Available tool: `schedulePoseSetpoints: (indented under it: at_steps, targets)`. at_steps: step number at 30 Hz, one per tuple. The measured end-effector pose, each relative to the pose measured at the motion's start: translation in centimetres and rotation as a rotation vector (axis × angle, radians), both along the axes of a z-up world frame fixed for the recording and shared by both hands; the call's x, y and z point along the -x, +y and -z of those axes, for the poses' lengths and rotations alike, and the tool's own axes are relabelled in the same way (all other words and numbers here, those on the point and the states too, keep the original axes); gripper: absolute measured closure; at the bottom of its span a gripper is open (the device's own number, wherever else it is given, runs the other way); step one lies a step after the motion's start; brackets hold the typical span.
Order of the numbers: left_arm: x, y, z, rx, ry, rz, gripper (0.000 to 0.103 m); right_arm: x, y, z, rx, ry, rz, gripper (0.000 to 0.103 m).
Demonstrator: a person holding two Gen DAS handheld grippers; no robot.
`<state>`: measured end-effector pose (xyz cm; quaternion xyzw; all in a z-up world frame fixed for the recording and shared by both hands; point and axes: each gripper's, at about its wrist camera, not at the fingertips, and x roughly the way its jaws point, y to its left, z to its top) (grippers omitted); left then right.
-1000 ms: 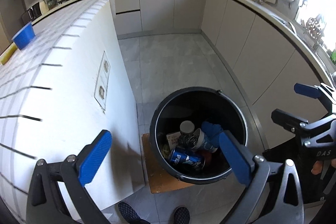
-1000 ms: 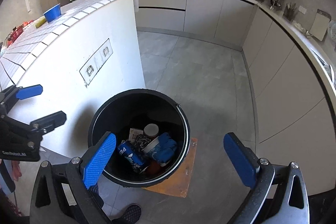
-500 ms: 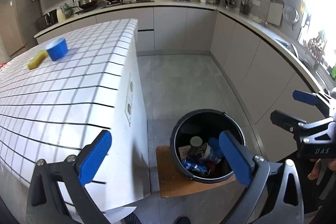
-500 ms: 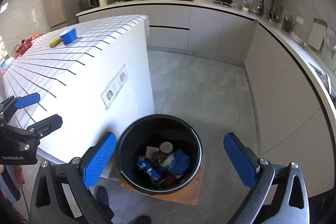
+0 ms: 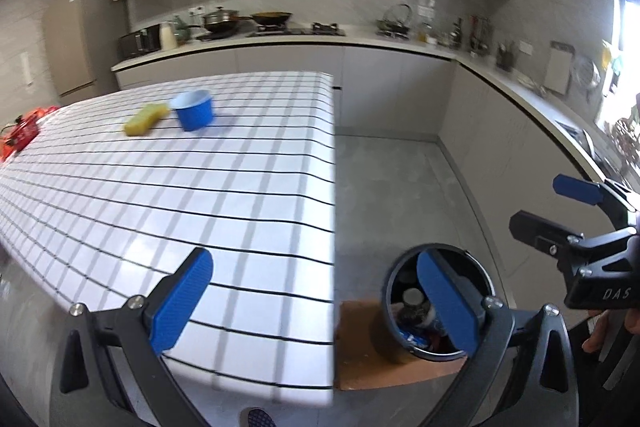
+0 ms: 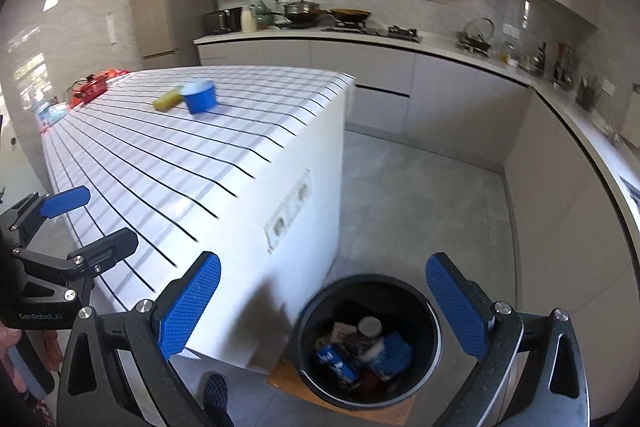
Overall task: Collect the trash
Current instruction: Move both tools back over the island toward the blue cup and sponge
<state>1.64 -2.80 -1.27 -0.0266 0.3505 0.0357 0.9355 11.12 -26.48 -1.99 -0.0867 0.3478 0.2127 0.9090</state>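
So, both grippers up over the kitchen island, wide open and gripping nothing. Left gripper (image 5: 316, 301) with its blue pads spread apart, one over the tiled counter (image 5: 208, 187), the other over the trash bin (image 5: 436, 307). Right gripper (image 6: 324, 307) same deal, pads far apart, bin (image 6: 368, 343) sitting between them at about 6 o'clock in that view.

Bin on the floor just beside the end of the island, standing upright on a brown board (image 6: 288, 379), mouth facing up. Already holding trash: a blue can (image 6: 334, 359) lying on its side, long axis running roughly 10 to 4 o'clock, plus a white-lidded jar (image 6: 370, 327) with its lid pointing up, and something blue crumpled (image 6: 396, 349) at the 3 o'clock side. Rest of the pile too dark to make out.

Up on the counter, around 11 o'clock in both views: a blue bowl (image 5: 194, 111) upright, and touching or just beside it a yellow sponge (image 5: 146, 119), long axis running about 8 to 2 o'clock. Can't tell if they actually touch. Well apart from the bin. Red stuff (image 6: 92, 89) at the far end of the counter, too blurry to name.
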Motion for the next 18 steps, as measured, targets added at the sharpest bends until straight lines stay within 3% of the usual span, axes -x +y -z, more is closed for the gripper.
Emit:
schedulePoseSetpoints:
  at_steps: [10, 18]
  targets:
    - [1.1, 7.5, -0.9, -0.006, -0.033, -0.143, 0.000, -0.7, 7.1, -1.6, -0.018, -0.034, -0.092, 0.000]
    - [0.2, 13.8, -1.3, -0.004, -0.048, -0.200, 0.000, -2.5, 14.1, -3.0, -0.015, -0.062, -0.106, 0.000]
